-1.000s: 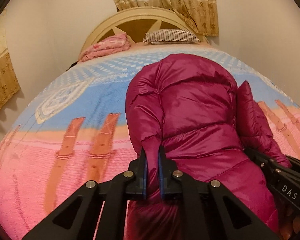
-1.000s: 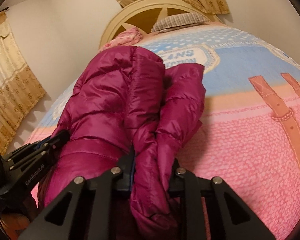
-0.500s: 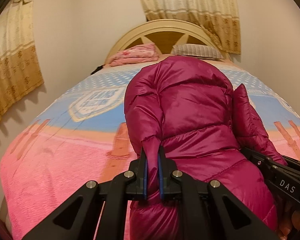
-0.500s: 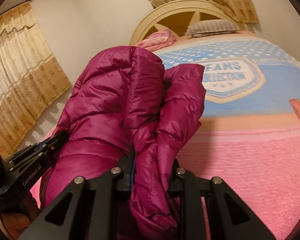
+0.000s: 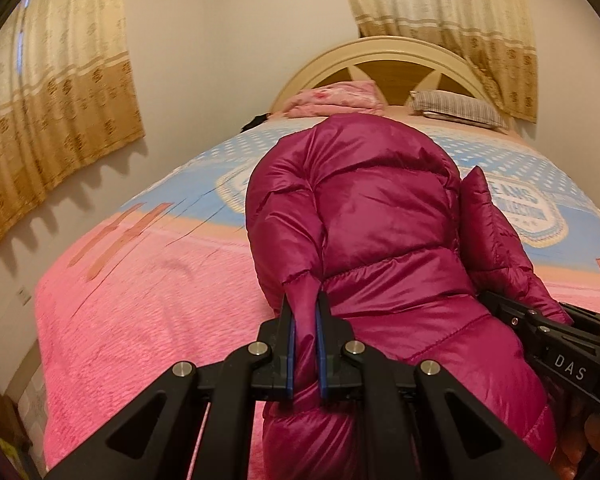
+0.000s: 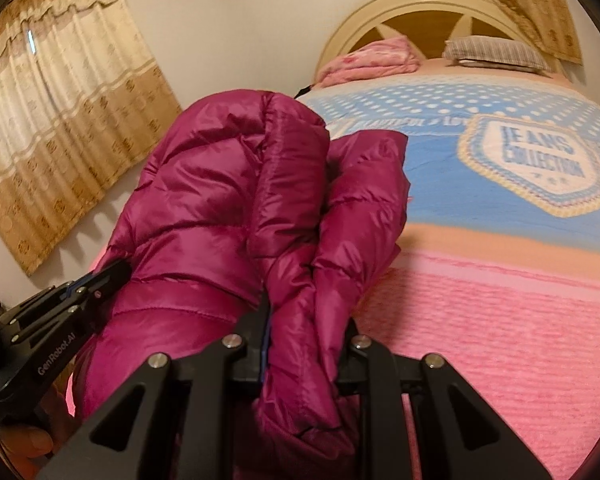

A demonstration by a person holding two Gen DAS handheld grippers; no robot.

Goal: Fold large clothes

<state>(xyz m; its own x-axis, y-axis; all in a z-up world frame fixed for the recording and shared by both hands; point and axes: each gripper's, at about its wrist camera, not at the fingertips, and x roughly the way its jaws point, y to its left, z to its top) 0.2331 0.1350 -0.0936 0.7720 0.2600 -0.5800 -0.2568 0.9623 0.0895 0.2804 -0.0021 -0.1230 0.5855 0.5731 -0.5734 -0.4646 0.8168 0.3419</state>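
A magenta puffer jacket (image 5: 380,232) is held up over the bed, folded into a narrow bundle; it also fills the left of the right wrist view (image 6: 228,208). My left gripper (image 5: 305,312) is shut on a thin fold of its left edge. My right gripper (image 6: 306,320) is shut on a thick bunch of the jacket's right side. Each gripper shows in the other's view: the right gripper (image 5: 548,340) at the lower right, the left gripper (image 6: 100,280) at the lower left.
The bed (image 5: 140,288) has a pink and blue cover with a "JEANS COLLECTION" badge (image 6: 540,160). A folded pink blanket (image 5: 336,98) and a striped pillow (image 5: 456,108) lie by the headboard (image 5: 392,56). Curtains (image 5: 52,92) hang on the left wall.
Both grippers have tilted up and swung toward the left side of the bed with the jacket still held. More wall and left curtain show now.
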